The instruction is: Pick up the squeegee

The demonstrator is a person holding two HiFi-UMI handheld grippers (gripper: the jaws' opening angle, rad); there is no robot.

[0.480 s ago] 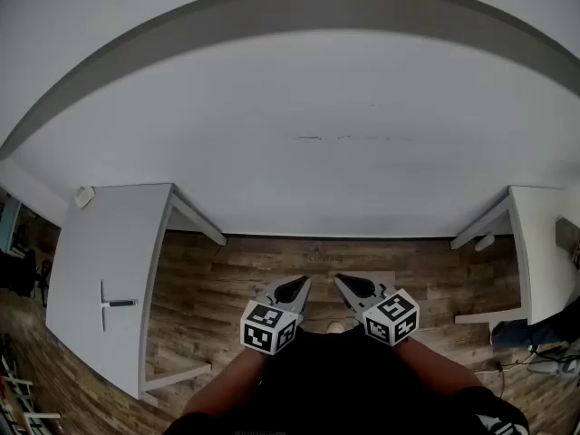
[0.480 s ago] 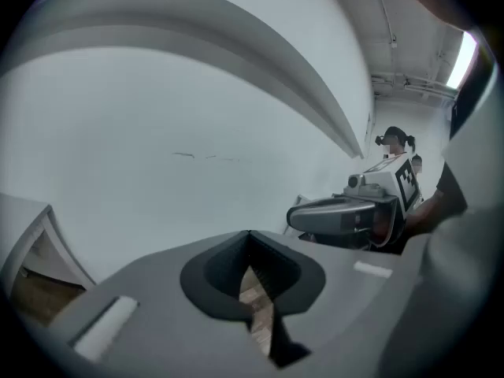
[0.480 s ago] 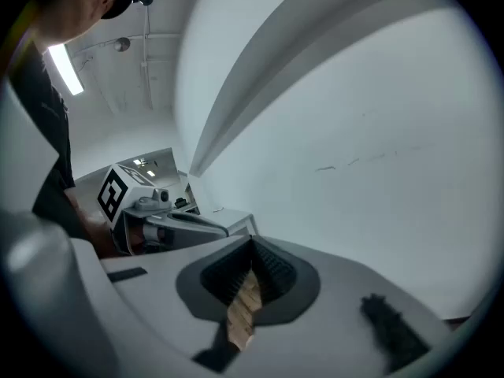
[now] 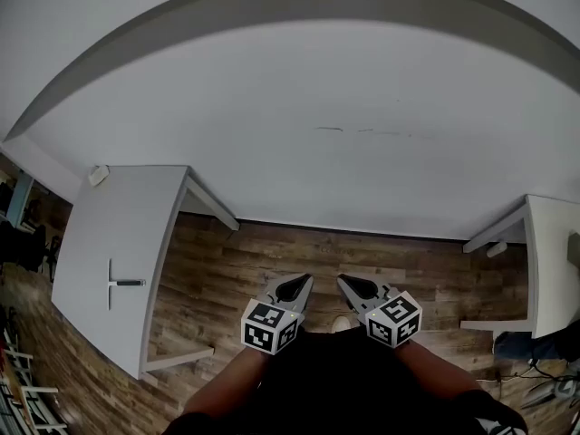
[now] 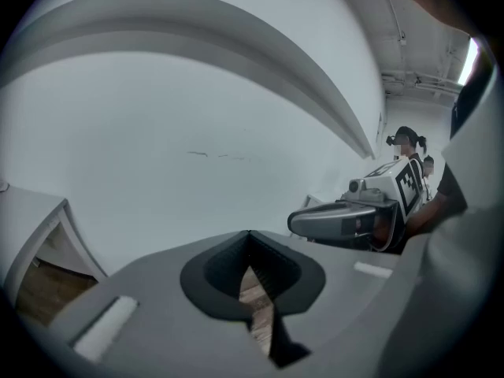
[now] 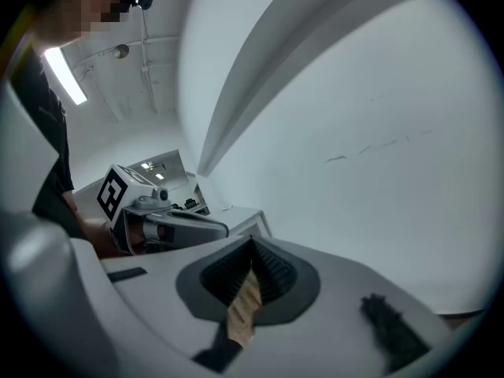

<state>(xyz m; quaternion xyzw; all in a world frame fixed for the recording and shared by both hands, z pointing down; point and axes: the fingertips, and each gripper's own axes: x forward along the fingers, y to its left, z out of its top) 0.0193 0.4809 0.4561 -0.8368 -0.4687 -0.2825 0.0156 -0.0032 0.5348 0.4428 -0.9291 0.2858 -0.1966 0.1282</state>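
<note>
Squeegee (image 4: pixel 118 283) lies flat on the white table (image 4: pixel 113 220) at left: T-shaped, pale blade, dark handle pointing right.

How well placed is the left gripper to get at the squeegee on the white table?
Probably not within reach yet. The squeegee lies on the white table far to the left; the left gripper sits shut close to the person. Bare floor between, nothing blocking, so stepping over should do.

Pale wall (image 4: pixel 299 107) over a wooden floor (image 4: pixel 299 261)
A left table (image 4: pixel 118 216) is set against the wall at one end and a right table (image 4: pixel 555 261) at the other; both are painted white.
</note>
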